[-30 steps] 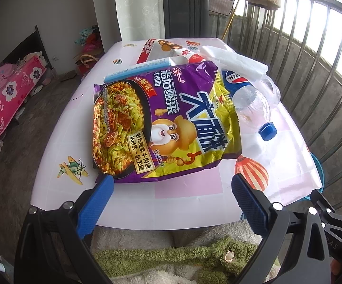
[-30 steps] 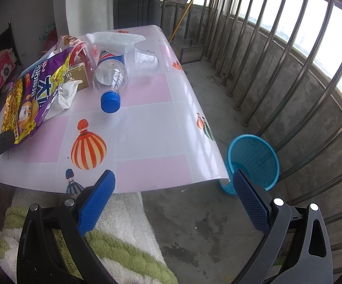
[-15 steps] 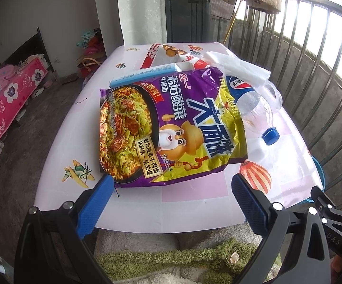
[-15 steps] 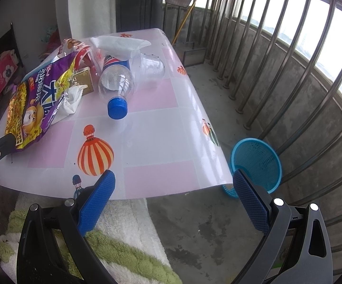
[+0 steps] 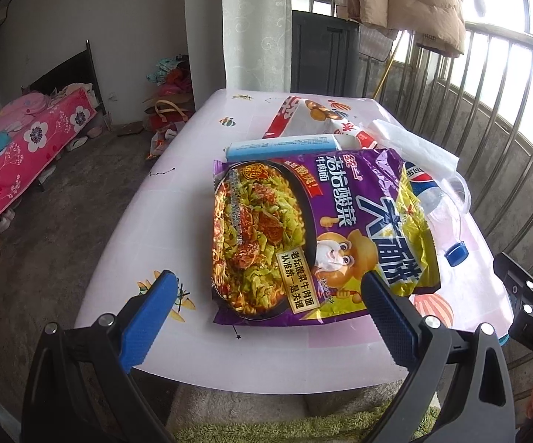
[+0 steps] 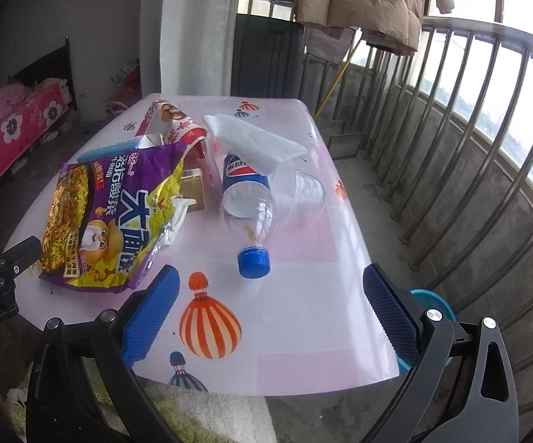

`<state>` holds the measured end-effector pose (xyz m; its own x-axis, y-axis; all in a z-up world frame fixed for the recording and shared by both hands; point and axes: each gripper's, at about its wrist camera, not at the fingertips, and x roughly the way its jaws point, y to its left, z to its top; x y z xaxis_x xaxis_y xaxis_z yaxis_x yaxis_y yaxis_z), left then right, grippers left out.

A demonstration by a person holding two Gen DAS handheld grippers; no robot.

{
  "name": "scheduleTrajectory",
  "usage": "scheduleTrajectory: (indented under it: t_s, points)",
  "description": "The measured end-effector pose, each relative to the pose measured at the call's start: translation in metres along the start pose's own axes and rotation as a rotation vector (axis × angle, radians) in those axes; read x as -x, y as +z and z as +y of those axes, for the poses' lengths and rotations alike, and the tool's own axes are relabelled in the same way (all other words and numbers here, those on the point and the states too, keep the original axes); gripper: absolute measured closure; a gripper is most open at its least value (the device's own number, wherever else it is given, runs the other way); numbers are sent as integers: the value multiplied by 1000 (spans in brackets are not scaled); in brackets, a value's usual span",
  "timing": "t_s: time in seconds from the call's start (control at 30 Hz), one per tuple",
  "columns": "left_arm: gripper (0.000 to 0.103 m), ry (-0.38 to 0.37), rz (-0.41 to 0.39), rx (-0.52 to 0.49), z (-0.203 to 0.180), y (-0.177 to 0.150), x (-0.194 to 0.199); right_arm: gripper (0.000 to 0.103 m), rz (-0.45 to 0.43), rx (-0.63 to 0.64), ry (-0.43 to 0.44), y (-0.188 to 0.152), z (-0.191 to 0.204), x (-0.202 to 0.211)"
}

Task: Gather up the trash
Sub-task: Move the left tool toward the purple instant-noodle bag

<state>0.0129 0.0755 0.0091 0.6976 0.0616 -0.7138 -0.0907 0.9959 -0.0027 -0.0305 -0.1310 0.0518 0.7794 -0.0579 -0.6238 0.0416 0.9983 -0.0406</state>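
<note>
A purple noodle bag (image 5: 314,236) lies on the pink table (image 5: 163,199); it also shows in the right wrist view (image 6: 115,217). A clear bottle with a blue cap (image 6: 248,214) lies on its side beside a clear plastic cup (image 6: 303,192), under a white tissue (image 6: 255,140). A red-white wrapper (image 5: 314,118) and a blue-white box (image 5: 284,146) lie behind the bag. My left gripper (image 5: 266,291) is open over the bag's near edge. My right gripper (image 6: 270,295) is open just short of the bottle cap. A blue basket (image 6: 429,299) stands on the floor at the right.
A metal railing (image 6: 469,147) runs along the right. A bed with pink bedding (image 5: 15,155) is at the left. A green-white rug (image 5: 303,421) lies under the table's near edge. A beige jacket (image 6: 362,0) hangs at the back.
Both grippers have moved up and forward over the table. The left one now reaches the bag's near edge, the right one nears the bottle cap. The basket is now mostly hidden behind the right finger.
</note>
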Motion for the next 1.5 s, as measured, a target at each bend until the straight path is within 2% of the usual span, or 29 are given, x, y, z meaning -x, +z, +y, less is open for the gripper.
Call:
scheduleTrajectory:
  t_s: [0.27,0.47,0.7,1.0,1.1,1.27,1.4,1.5]
  points:
    - [6,-52,-47,67,42,1,-8,8,-52,32,70,20,18,-8]
    - [6,-122,-99,110,72,-1,-14,8,-56,35,63,30,26,-12]
    - [6,-185,-93,175,97,-2,-26,8,-72,43,70,41,38,-15]
    - [6,-263,-126,280,132,-8,-32,8,-64,13,65,45,43,-18]
    - [6,-318,-114,273,136,-6,-40,8,-58,11,67,42,46,-23]
    - [6,-478,-75,309,137,-1,-60,21,-14,16,70,37,47,-40]
    - [14,-606,-7,398,136,8,-88,29,33,0,87,35,44,-56]
    - [20,-654,63,414,128,14,-112,32,57,-17,106,33,42,-64]
